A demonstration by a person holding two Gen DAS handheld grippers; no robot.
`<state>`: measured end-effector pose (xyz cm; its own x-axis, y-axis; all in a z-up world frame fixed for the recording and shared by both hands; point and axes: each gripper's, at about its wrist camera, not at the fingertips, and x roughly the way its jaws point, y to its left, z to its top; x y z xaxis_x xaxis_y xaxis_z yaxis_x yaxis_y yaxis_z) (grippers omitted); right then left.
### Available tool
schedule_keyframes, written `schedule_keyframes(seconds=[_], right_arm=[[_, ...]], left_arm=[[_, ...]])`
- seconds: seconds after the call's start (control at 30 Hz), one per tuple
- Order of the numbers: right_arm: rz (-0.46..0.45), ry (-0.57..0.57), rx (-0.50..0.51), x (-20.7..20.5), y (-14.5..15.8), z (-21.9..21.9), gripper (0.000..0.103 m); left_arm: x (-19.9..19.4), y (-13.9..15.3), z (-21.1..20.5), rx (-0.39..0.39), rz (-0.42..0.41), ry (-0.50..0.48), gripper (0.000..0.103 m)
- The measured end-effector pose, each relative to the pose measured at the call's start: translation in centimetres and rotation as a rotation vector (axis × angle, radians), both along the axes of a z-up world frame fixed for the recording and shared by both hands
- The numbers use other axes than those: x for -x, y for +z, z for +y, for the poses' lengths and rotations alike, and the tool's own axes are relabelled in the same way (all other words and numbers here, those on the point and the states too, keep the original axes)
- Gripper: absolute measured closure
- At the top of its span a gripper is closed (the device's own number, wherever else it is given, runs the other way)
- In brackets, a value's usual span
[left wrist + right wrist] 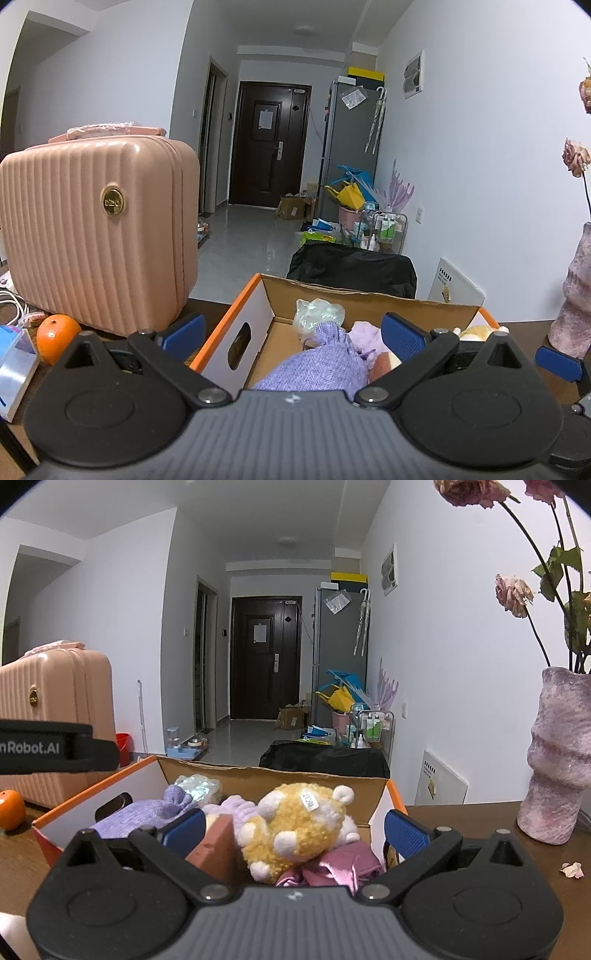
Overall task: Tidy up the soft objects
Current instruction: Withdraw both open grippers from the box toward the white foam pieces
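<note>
We find both grippers, left gripper (293, 338) and right gripper (293, 829), spread and empty above the cardboard box (258, 775); the plush toy (295, 823) lies inside. Placement looks complete; next, withdraw clear.

A dark brown wooden tabletop (461, 834) is carrying everything here. An open cardboard box (373, 786) with orange edges is sitting on it near the middle. To the left, a pink ribbed suitcase (96, 229) is standing upright, with an orange (55, 338) lying just in front of it beside a pale blue carton (14, 369). To the right, a mottled pink vase (554, 760) is standing, a fallen petal (571, 869) lying near its base.
</note>
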<state>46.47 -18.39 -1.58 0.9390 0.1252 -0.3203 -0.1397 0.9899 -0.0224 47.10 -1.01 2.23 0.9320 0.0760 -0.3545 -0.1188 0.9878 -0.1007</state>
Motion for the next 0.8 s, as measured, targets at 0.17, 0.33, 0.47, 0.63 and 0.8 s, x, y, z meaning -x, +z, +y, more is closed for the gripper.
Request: schedule_keyframes(seconds=[0.17,0.33,0.47,0.63,0.8], right_arm=[[-0.006,0.003,-0.003,1.2,0.0,-0.1,0.0],[-0.007,0.011,-0.002,2.4,-0.1,-0.3,0.0],[-0.01,0.019,-0.001,3.5,-0.3,-0.3,0.0],[-0.013,0.024,0.004,4.9,-0.3,-0.4,0.0],[-0.009,0.025,0.004,6.2,-0.3,-0.7,0.0]], left_arm=[[1.1,0.1,0.2,-0.009,-0.013,0.001,0.0],[2.4,0.1,0.6,-0.018,-0.02,0.001,0.0],[3.5,0.0,0.8,-0.023,-0.017,-0.007,0.0],[4.9,-0.1,1.0,-0.038,-0.019,-0.012,0.0],[6.7,-0.4,1.2,-0.06,-0.024,-0.015,0.0]])
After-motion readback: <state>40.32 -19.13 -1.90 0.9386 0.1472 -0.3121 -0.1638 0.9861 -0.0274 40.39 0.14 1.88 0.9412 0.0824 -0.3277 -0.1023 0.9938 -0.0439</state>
